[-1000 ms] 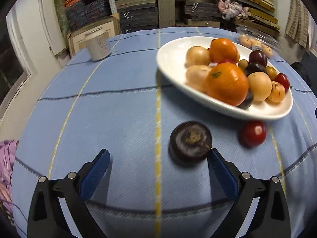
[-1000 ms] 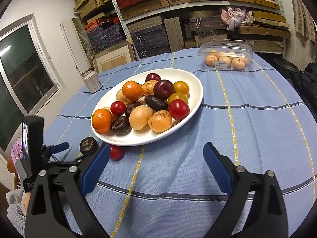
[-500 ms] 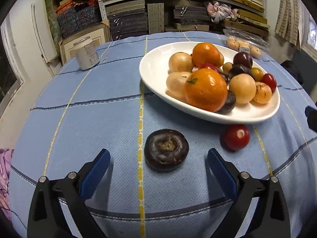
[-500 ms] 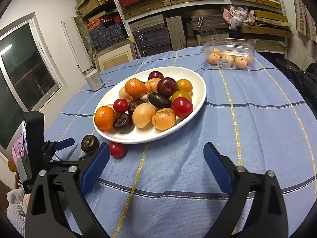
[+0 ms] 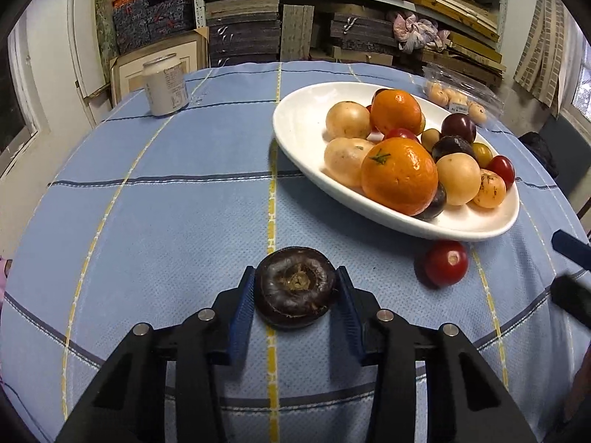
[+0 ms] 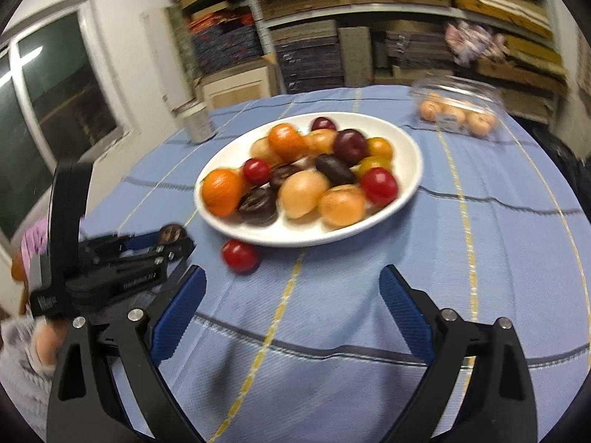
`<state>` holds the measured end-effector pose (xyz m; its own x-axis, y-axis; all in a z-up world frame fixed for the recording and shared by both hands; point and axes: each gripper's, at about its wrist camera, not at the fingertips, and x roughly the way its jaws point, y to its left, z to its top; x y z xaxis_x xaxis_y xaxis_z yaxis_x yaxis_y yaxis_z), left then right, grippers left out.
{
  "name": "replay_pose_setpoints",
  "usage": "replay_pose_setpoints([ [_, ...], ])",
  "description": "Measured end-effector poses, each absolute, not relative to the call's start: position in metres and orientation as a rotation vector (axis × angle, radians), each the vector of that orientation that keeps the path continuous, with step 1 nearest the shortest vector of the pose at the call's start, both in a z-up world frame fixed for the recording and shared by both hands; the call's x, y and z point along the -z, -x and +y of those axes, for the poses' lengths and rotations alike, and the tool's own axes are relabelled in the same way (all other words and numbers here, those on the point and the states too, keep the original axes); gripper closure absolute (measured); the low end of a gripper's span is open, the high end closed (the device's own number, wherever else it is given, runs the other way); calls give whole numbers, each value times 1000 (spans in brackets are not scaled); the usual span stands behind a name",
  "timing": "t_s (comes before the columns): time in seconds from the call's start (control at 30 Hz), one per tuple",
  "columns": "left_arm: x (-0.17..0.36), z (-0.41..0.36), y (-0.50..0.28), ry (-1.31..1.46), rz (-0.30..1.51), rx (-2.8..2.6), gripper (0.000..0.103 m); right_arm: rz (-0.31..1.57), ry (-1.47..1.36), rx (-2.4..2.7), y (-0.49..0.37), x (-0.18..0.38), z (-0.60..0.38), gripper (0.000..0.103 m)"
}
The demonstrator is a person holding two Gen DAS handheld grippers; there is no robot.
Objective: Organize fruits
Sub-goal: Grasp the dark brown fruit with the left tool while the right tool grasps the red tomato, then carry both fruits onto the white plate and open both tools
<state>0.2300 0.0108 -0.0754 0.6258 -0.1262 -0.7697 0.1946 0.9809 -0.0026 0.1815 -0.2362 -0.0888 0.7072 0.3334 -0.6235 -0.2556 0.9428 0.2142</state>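
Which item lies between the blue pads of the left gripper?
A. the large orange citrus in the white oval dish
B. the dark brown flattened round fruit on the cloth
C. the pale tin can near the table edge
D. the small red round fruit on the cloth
B: the closing left gripper has its blue pads on either side of the dark brown flattened round fruit, which sits on the blue checked tablecloth.

Legible text: none confirmed.
The can point(image 5: 165, 85) carries fine print, the clear fruit box point(image 5: 460, 98) a small price sticker, the left hand-held gripper point(image 6: 173, 238) white lettering; all too small or blurred to read.
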Motion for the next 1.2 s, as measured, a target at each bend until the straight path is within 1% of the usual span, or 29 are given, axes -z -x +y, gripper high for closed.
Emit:
replay_pose_setpoints([
  [0.1,68,19,-227,-60,855,159,60,724,-53,-351,-181,92,-218,20],
  [0.17,62,26,-226,-29,839,152,60,741,-34,-353,-184,94,-209,31],
  [0.3,54,33,-223,3,822,151,60,789,-45,-343,-195,101,-194,37],
  [0.33,52,34,-222,8,820,154,60,802,-56,-345,-198,102,-192,40],
  [0.37,51,34,-221,12,818,158,60,817,-69,-349,-201,103,-189,42],
  [0.6,44,33,-218,24,805,181,60,852,-81,-303,-220,107,-166,44],
  [0.73,43,32,-218,29,806,186,60,867,-84,-279,-230,112,-161,52],
  [0.83,43,33,-218,29,808,188,60,881,-82,-273,-234,116,-161,56],
  [0.9,44,32,-219,25,810,188,60,875,-72,-264,-236,118,-161,60],
  [0.97,44,32,-219,21,810,186,60,869,-54,-252,-237,118,-161,70],
  [1.03,45,31,-219,18,812,183,60,864,-41,-259,-237,119,-160,73],
  [1.2,46,30,-220,4,810,174,60,857,-32,-268,-235,119,-162,74],
])
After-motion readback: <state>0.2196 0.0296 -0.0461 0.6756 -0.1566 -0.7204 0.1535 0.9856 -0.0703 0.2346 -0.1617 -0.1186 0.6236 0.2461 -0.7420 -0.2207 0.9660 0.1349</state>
